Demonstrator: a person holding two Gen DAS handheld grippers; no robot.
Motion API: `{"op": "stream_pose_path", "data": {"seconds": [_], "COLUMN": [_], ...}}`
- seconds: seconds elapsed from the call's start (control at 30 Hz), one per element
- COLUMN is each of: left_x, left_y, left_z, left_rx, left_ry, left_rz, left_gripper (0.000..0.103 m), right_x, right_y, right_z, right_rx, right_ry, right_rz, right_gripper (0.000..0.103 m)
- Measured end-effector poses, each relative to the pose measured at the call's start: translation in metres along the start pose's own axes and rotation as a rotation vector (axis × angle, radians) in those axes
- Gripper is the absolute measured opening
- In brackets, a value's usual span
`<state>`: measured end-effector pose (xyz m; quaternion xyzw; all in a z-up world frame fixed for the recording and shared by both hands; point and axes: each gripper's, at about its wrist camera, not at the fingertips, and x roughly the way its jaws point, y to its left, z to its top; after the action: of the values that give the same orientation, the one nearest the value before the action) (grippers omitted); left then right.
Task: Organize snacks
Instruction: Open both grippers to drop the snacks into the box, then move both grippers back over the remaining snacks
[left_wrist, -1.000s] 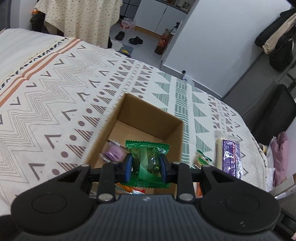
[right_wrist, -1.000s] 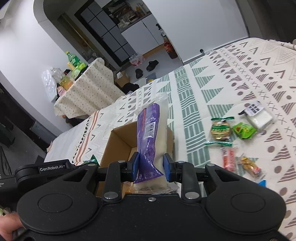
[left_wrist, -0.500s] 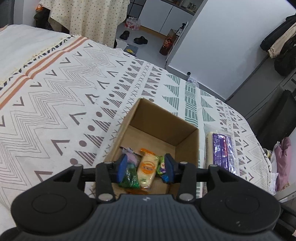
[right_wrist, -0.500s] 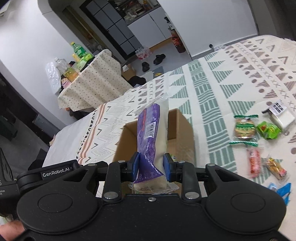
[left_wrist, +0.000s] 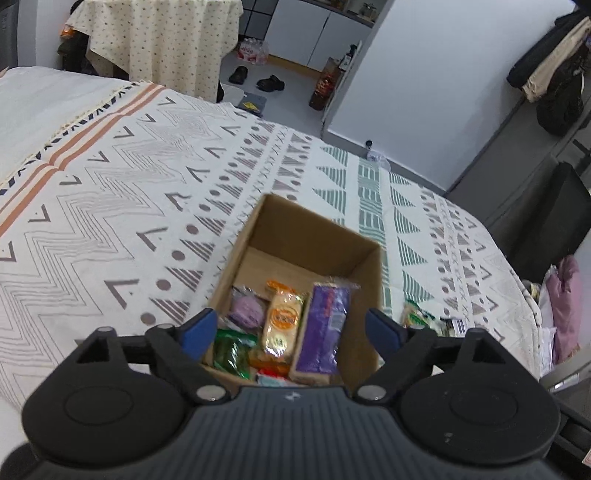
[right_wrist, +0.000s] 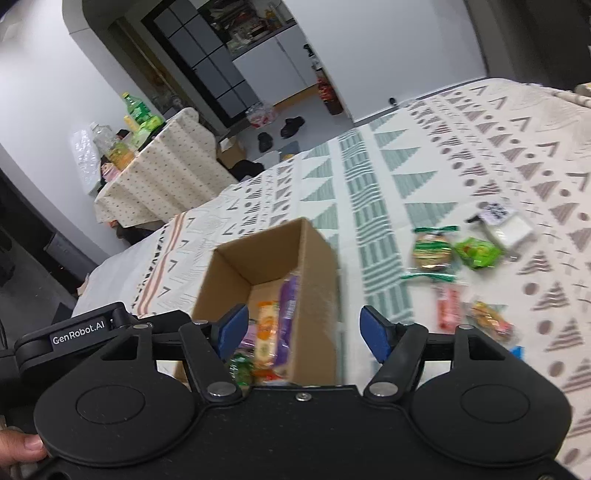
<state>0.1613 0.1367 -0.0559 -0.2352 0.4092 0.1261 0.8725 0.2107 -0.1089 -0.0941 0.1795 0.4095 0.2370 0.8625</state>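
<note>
A cardboard box (left_wrist: 314, 236) is set open-topped on the patterned bedspread (left_wrist: 110, 206) so that snacks can be dropped in from above, and both grippers are held over its near edge, angled down into it. The left gripper (left_wrist: 291, 330) has just been opening; its fingers (left_wrist: 197, 328) are spread wide with nothing pinched, the green packet (left_wrist: 231, 350) lying loose in the box below. The right gripper (right_wrist: 301, 332) has likewise just been opening, its fingers (right_wrist: 375, 332) apart and empty, and the long purple packet (left_wrist: 325, 328) is seen inside the box, propped on its edge against the right wall, probably because it is too long to lie flat among the rest. Beside it an orange-and-yellow packet (left_wrist: 282, 323) and a round lilac one (left_wrist: 245, 312) are lodged. The task is judged partly done: several snacks are left on the bedspread to the right of the box, among them a round green-wrapped biscuit (right_wrist: 432, 253), a bright green packet (right_wrist: 478, 253), a white packet (right_wrist: 508, 227), a red stick (right_wrist: 448, 308) and a small mixed-colour wrapper (right_wrist: 489, 319). These are kept well apart from the box, so a reach to the right would be called for next.
</note>
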Motion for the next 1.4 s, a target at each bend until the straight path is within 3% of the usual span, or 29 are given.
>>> {"op": "stream_pose_path", "data": {"seconds": [0.47,0.83,1.4], "left_x": [-0.017,-0.035,-0.041], "left_y": [-0.054,-0.091,-0.147], "left_z": [-0.037,-0.062,-0.100], "left_rx": [0.076,0.119,0.133], "left_ry": [0.032,0.010,0.020], "left_rz": [-0.039,-0.033,-0.067], "left_gripper": [0.095,0.095,0.097], "right_x": [-0.067,-0.102,-0.141], "right_y": [-0.058,-0.093,-0.143], "right_z": [-0.011,-0.019,-0.023], "right_rx": [0.044,0.076,0.127], "right_ry": [-0.069,-0.109,-0.117], "right_rz": [-0.079,-0.083,-0.039], "right_gripper": [0.086,0.103,0.103]}}
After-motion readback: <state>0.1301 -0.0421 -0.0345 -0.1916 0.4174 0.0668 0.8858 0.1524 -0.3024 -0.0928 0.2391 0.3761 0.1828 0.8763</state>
